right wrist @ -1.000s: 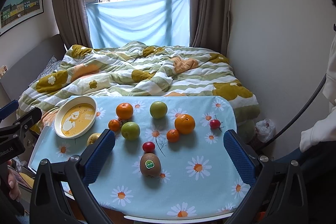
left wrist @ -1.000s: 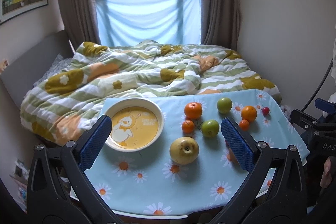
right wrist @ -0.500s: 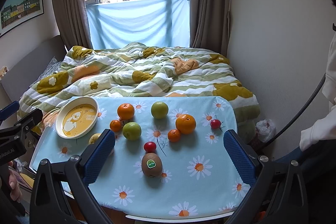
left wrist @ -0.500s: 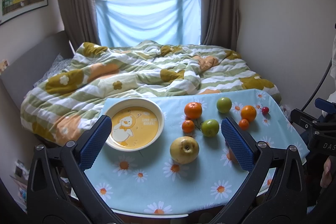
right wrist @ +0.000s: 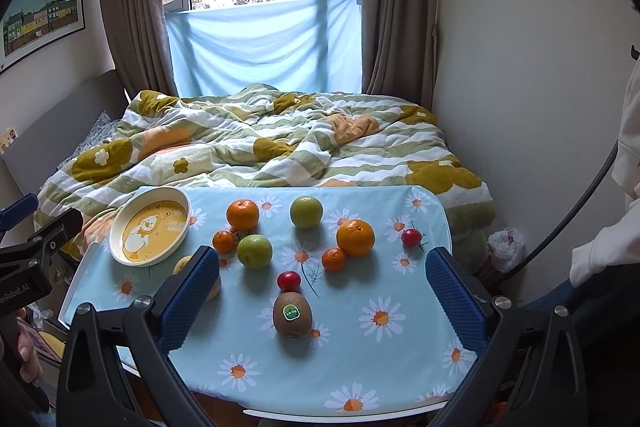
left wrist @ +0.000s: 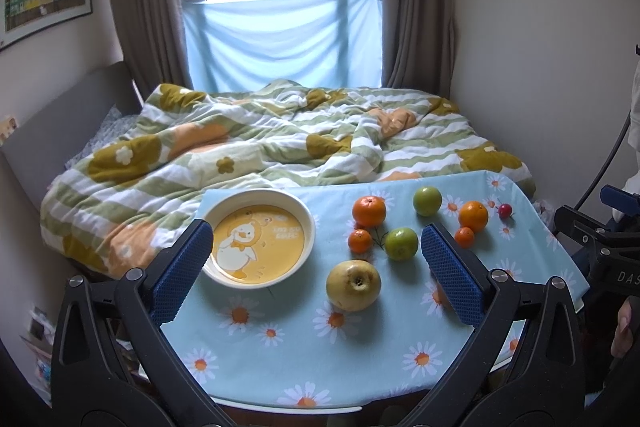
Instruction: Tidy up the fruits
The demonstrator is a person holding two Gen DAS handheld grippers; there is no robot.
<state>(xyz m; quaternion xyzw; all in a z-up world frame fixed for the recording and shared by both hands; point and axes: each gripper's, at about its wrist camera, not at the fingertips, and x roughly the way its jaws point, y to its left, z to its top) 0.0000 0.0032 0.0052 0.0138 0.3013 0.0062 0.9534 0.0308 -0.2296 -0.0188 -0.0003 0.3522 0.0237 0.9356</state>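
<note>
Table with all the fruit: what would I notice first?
Probably the yellow duck plate, empty at the table's left end. Next, bright oranges and green apples scattered over the daisy cloth, with a stickered kiwi nearest. Both open grippers frame it all.

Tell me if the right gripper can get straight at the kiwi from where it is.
Probably yes. The right gripper is open, and the kiwi lies ahead between its jaws with only bare tablecloth before it; the red fruit sits just behind.
</note>
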